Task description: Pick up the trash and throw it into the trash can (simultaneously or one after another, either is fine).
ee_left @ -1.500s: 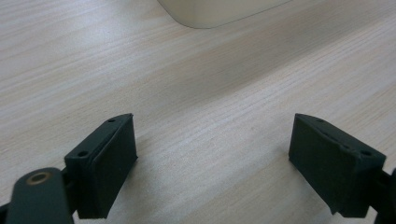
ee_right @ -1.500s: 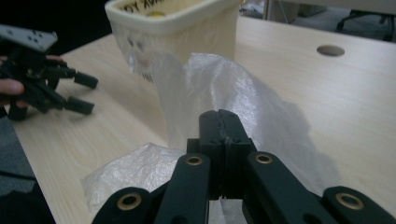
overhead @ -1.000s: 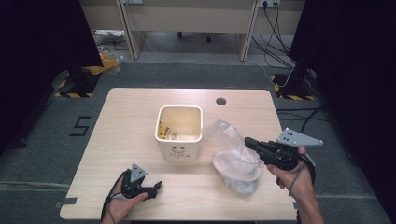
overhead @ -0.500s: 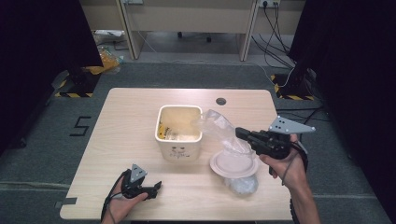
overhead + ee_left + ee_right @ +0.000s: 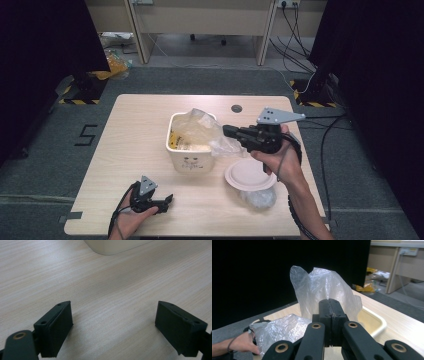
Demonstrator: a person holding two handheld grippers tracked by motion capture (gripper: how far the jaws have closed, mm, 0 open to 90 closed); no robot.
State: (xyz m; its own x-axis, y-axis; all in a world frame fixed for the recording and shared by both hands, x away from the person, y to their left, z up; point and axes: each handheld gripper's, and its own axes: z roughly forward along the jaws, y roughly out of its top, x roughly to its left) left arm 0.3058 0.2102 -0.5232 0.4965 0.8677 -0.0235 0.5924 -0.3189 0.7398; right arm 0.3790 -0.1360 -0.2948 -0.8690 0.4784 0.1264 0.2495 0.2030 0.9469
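Right gripper pinching bag, holding it over bin, partly in. Drop not done yet. Plate bare beside. Left gripper spread, idle on table.

I see a light wooden bench. On it stands a cream tub near the middle, a white plate just beside it, and a crumpled clear plastic touching the plate.
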